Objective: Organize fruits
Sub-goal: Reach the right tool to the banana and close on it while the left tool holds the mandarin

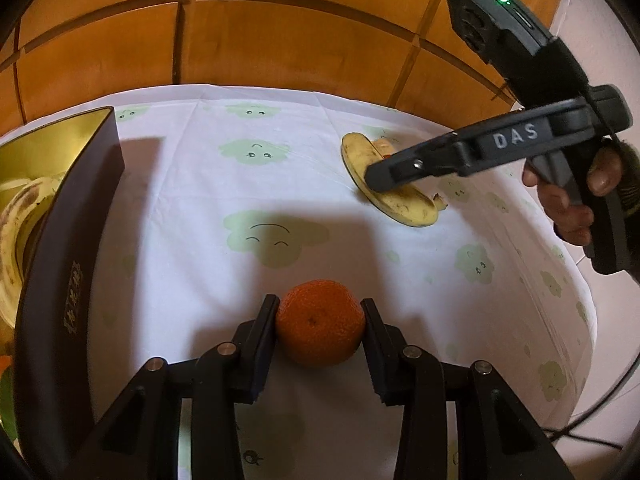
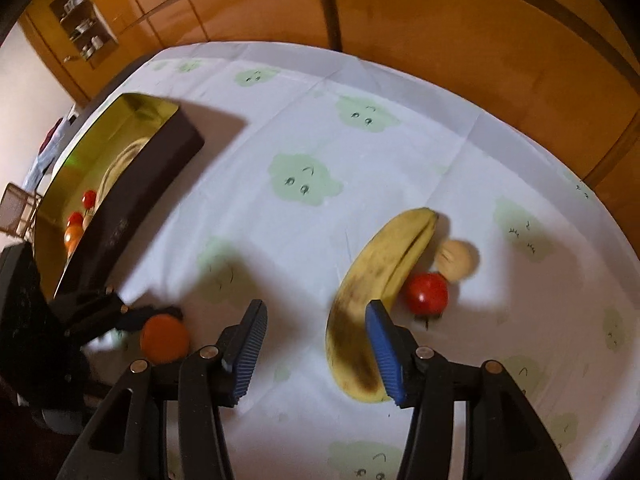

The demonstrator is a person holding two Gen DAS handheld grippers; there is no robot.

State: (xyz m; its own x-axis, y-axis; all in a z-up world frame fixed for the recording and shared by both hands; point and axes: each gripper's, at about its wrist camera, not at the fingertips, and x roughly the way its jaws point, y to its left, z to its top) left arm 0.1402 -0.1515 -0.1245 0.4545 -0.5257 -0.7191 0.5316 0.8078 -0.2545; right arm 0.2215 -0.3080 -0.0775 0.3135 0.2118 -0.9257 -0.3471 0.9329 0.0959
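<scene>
Left gripper point(image 1: 320, 320) seemingly clamps mandarin point(image 1: 320, 323); right gripper point(image 2: 316, 340) spread over cloud-print tablecloth point(image 2: 300, 120), wood cabinets point(image 2: 400, 8) behind.

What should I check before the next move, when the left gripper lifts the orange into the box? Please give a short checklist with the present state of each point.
1. Orange sits between the left gripper's fingers: ok.
2. Both fingers press firmly on the orange: cannot tell; they look to be touching its sides.
3. Box is open, to the left of the orange: ok.
4. Free room in the box: cannot tell; a banana in the box and small fruits lie there already.
5. Right gripper is away from the path to the box: ok; it is open, at the loose banana on the far side.
</scene>
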